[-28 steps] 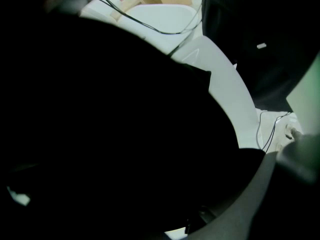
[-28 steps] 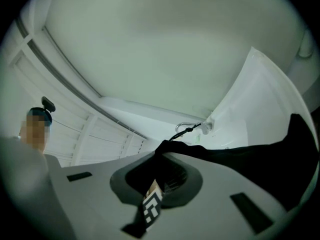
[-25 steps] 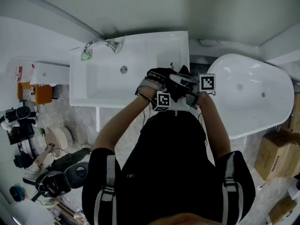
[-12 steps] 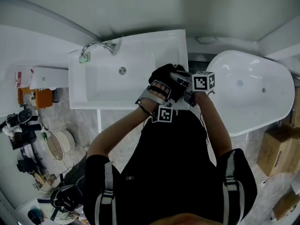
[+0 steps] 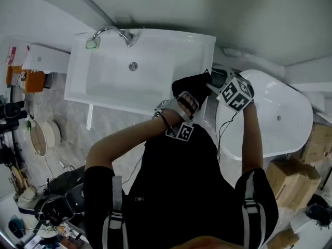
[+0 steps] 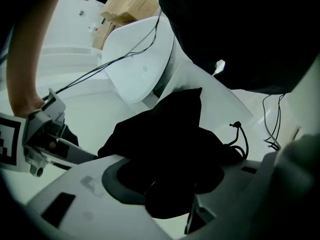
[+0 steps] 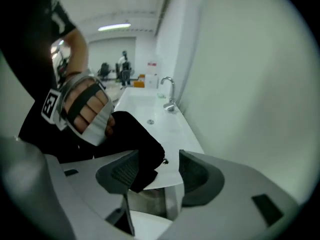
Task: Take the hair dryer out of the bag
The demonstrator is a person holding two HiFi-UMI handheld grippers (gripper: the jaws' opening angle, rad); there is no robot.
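Between the jaws of the left claw (image 6: 170,184), clamped wide across its bulk: one black bag (image 6: 165,134), lying on the corner of the sink (image 5: 171,38); hair dryer unseen, judged still inside. Beside the left pad of the right claw (image 7: 159,171), unpressed: the bag's edge; these jaws have just been opening and stand apart, empty. Step in hand: loosening the bag's mouth; next, the right claw likely needs a fresh bite there or a reach inside.
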